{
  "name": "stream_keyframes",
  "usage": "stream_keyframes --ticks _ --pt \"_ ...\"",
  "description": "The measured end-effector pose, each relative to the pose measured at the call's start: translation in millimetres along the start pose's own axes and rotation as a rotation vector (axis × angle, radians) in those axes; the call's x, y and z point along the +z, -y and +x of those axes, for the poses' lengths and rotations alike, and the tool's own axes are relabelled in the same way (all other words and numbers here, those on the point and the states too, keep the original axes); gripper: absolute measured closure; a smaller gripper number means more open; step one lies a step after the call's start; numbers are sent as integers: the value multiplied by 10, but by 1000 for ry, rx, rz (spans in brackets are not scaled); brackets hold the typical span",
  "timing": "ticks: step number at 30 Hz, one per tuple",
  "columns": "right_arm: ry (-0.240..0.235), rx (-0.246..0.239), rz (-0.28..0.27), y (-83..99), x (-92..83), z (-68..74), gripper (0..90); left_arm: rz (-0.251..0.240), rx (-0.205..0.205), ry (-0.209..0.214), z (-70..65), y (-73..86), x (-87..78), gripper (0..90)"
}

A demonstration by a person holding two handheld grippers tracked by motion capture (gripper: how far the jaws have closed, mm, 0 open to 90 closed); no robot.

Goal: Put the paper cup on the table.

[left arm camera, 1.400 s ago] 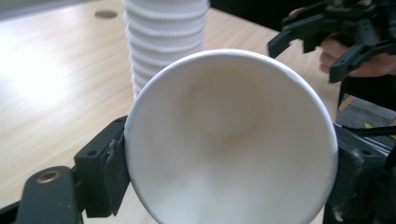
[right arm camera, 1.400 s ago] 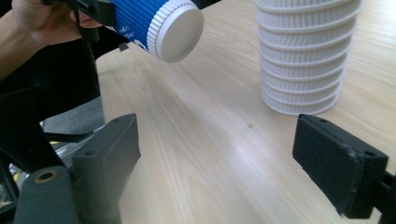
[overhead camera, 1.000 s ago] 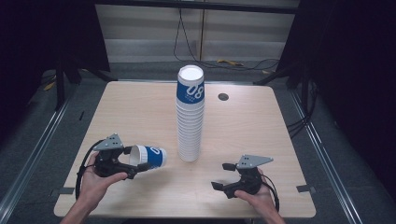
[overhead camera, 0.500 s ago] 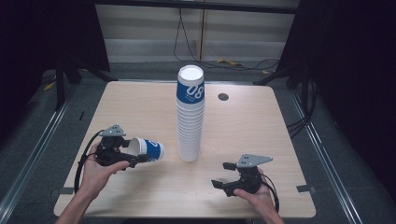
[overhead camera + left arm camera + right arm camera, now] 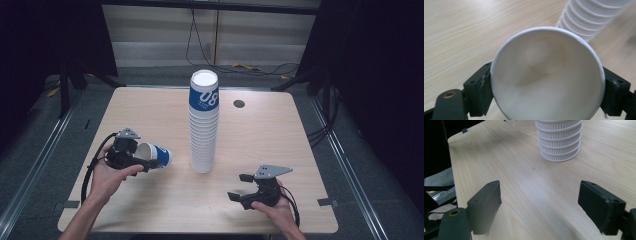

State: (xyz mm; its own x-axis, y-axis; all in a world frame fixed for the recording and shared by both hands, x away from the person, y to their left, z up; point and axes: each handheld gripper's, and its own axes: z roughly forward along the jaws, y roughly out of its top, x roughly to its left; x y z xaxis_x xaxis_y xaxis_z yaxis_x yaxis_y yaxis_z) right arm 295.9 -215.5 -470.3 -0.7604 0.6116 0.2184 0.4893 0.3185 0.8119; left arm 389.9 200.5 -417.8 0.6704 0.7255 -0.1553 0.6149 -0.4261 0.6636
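Observation:
A tall stack of white paper cups [image 5: 203,125], the top one with a blue "08" band, stands upright mid-table. The stack shows again at the top of both gripper views [image 5: 586,22] [image 5: 560,142]. Left of the stack, my left gripper [image 5: 142,159] is shut on a single blue and white cup [image 5: 157,156] held on its side. Its pads press the rim from both sides, and the cup's mouth [image 5: 546,75] faces the camera. Near the front right edge my right gripper [image 5: 239,186] [image 5: 544,205] is open. Its jaws have just been closing with only bare table between them.
The light wooden table [image 5: 280,130] has a small round cable hole [image 5: 239,104] behind the stack. Black cables trail from both grippers. Dark floor and stands surround the table.
My left gripper has carried the cup a little away from the front edge, toward the far side of the table. The right hand has kept its place.

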Motion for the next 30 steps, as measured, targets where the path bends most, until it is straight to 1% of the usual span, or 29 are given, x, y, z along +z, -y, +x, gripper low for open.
stream_keyframes --ticks 2,3,5,6,8,9,11,12,13,14,15,16,18,21,22,23,25,26,27,29,30 --pt "2 -2 -1 -2 -2 4 188 18 -4 -15 38 -21 7 161" --pt "3 -1 -1 -1 -2 7 184 25 -7 -16 57 -32 7 160" --pt "2 -4 1 3 2 12 184 41 3 -26 94 -62 10 159" --pt "2 1 4 5 2 14 184 46 -1 -25 112 -77 15 158" --pt "3 2 6 7 11 13 184 63 15 -41 132 -110 34 158" --pt "2 -1 6 7 17 12 184 74 22 -42 140 -124 50 157" --pt "-1 1 8 7 16 16 185 91 14 -38 152 -144 77 157" --pt "-2 -2 10 7 16 19 186 111 24 -35 161 -157 86 157" --pt "-2 -5 12 9 16 18 186 116 14 -38 162 -163 97 156" --pt "-2 -5 12 10 15 17 185 133 20 -53 175 -176 99 156" --pt "-4 -3 12 13 12 15 185 137 17 -61 183 -185 102 156" --pt "-3 -3 13 14 11 15 185 145 6 -63 192 -194 100 156" --pt "-5 -5 16 17 11 19 185 160 4 -57 210 -212 90 155" --pt "-6 -11 14 9 5 44 185 186 -4 -68 231 -211 81 154" --pt "-8 -18 13 -3 6 66 186 196 -5 -63 243 -209 75 154" --pt "-8 -18 13 -3 6 66 186 191 -13 -67 254 -206 62 154" --pt "-6 -28 17 -17 17 84 186 208 -4 -86 276 -210 47 154" --pt "-12 -28 18 -24 34 92 187 220 1 -103 287 -214 41 154" --pt "-12 -28 18 -24 34 92 187 221 5 -118 298 -211 34 154" --pt "-12 -29 22 -26 55 87 187 229 -5 -120 307 -184 37 152" --pt "-13 -28 23 -27 61 85 187 245 -7 -122 313 -169 55 152"
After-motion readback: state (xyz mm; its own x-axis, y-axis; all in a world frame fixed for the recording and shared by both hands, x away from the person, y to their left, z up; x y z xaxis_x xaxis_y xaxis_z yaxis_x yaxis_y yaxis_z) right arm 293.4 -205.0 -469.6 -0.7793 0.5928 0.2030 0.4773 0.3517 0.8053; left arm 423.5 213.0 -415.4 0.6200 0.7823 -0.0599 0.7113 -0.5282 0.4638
